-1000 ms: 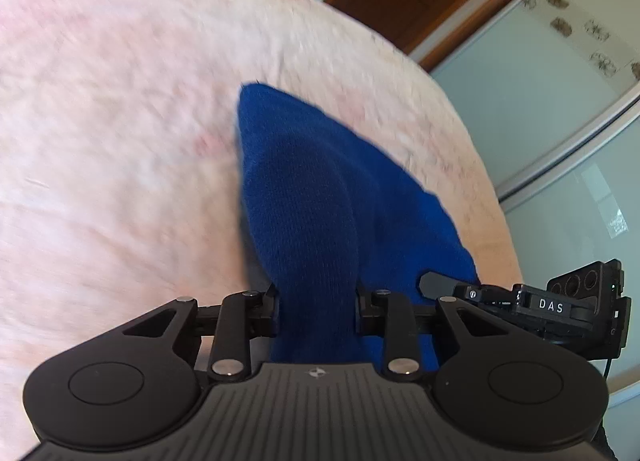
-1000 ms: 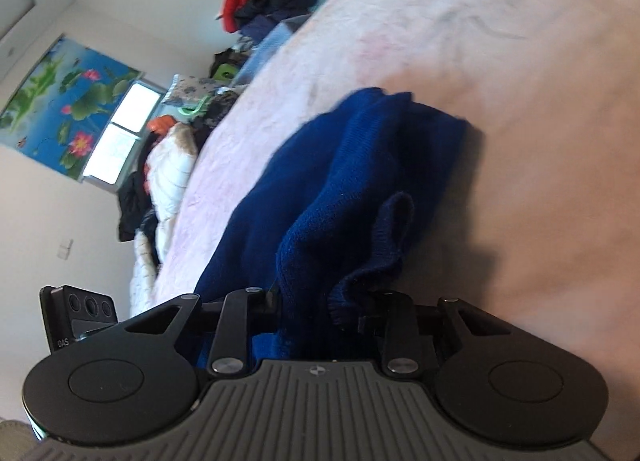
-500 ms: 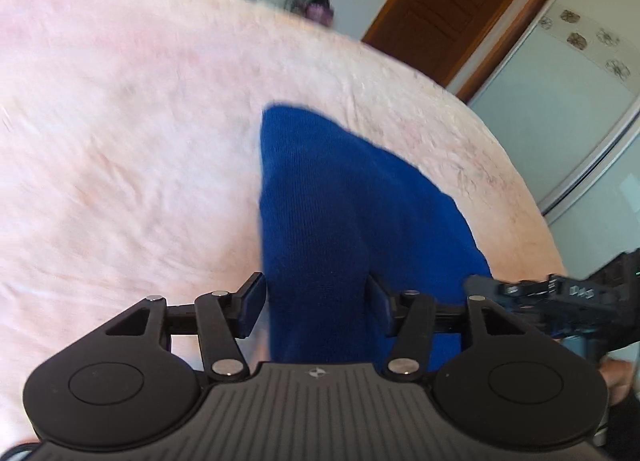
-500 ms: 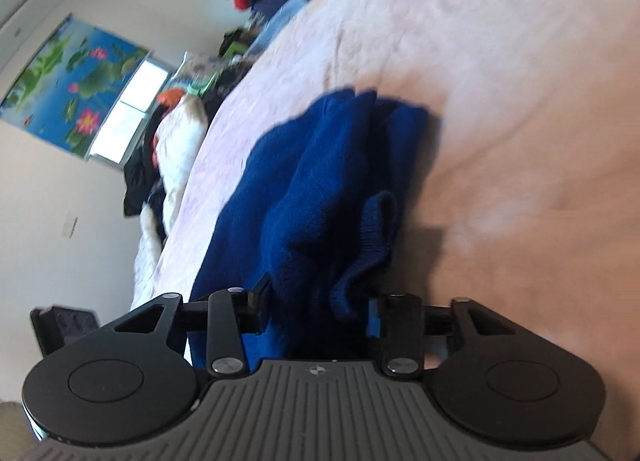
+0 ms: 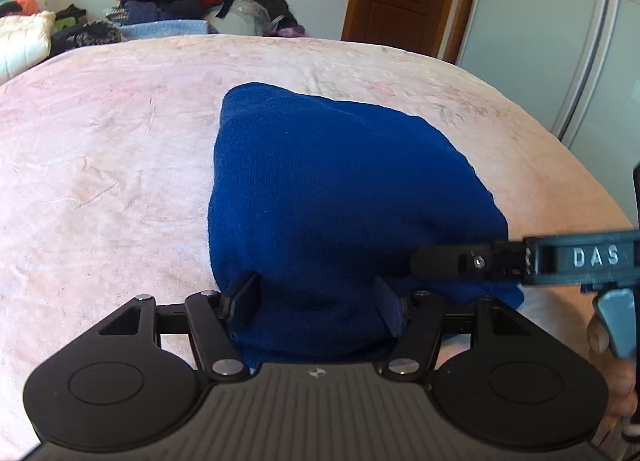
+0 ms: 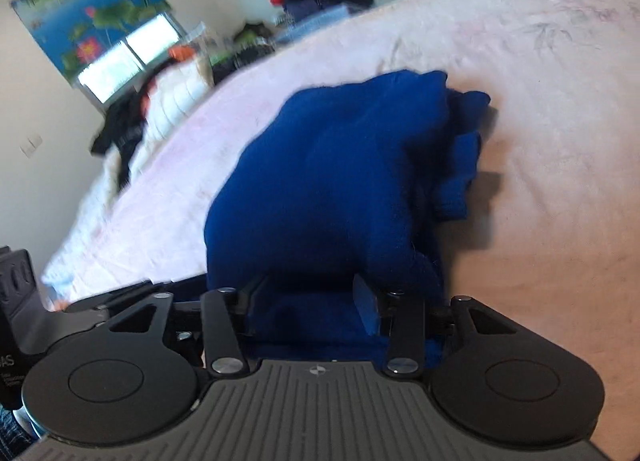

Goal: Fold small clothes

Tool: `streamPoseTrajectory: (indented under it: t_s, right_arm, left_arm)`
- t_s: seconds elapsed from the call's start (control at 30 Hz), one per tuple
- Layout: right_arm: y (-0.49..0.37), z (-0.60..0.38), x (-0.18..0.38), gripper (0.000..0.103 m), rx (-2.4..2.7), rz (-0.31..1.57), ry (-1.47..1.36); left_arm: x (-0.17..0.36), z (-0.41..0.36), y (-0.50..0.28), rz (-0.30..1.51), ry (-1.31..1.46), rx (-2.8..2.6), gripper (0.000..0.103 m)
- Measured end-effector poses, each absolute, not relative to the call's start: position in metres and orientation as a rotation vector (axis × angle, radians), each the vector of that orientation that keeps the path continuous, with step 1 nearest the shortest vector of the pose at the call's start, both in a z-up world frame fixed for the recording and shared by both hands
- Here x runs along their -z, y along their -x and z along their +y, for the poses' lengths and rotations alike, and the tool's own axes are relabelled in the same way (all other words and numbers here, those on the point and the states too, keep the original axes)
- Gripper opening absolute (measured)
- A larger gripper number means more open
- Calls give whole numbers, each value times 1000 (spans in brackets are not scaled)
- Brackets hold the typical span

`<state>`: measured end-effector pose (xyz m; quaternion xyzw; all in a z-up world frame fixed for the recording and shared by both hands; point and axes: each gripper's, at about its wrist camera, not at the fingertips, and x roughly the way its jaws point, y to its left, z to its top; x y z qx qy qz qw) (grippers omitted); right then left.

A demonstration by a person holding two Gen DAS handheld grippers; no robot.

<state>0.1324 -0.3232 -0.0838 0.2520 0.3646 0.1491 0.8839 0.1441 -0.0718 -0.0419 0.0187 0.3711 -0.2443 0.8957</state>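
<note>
Fingers of the left tool [image 5: 318, 299] and right tool [image 6: 314, 303] stand apart around the near edge of the dark blue knitted garment [image 5: 332, 197], which runs straight away from both across the pink bed [image 5: 100, 165]; right tool lies just right of left.

Matte black two-finger tools, ribbed grey decks.
Left gripper [image 5: 318, 303]: round black discs at lower corners, silver pivot screws, small logo at centre. Right gripper [image 5: 452, 263] at right edge: raised white "DAS" lettering, bare skin beneath.
</note>
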Motion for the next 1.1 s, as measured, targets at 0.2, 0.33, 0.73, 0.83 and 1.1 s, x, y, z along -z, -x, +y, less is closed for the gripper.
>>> streamPoseTrajectory:
  t_s: [0.2, 0.33, 0.73, 0.83, 1.1]
  right_arm:
    - [-83, -315, 41, 67, -229, 646, -429]
    - [-57, -297, 51, 78, -133, 700, -283]
    - [-56, -282, 81, 83, -93, 754, -265]
    - [-56, -282, 81, 83, -85, 756, -266]
    - [-50, -281, 84, 90, -79, 735, -292]
  left_arm:
    - [15, -49, -116, 747, 8, 440, 68]
    - [23, -34, -94, 776, -9, 339, 76]
    - [47, -29, -78, 773, -64, 266, 79]
    - [46, -28, -76, 775, -61, 259, 80]
    - [48, -21, -72, 784, -63, 248, 90]
